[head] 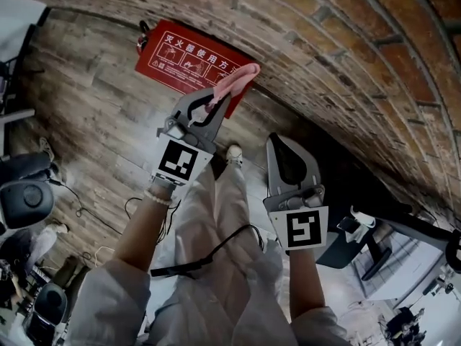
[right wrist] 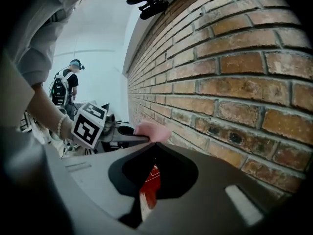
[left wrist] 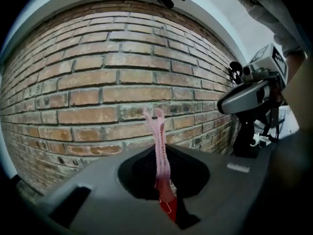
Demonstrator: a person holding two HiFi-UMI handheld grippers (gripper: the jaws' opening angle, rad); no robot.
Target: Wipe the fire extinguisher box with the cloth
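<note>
1. My left tool (head: 217, 98) is closed tight on the pink cloth (head: 236, 81). The cloth is pinched between its two jaws, and a long strip sticks out past the tips.
2. In the left gripper view, the cloth (left wrist: 160, 151) stands up thin and twisted in front of the brick wall (left wrist: 98, 82).
3. My right tool (head: 280, 143) is closed too. Its jaws are together and hold nothing.
4. The red fire extinguisher box (head: 184, 56) sits on the wooden floor (head: 79, 99), right up against the brick wall. It has white writing on it.
5. From my head, the cloth lies over the right edge of the box. I cannot tell if the cloth touches it.
6. My right tool is off to the right of the box and apart from it.
7. I can see a bit of the red box (right wrist: 150, 182) through the hole in my right tool.
8. A bead bracelet (head: 157, 197) is on my left wrist.
9. Another person (right wrist: 66, 89) stands far off along the wall.
</note>
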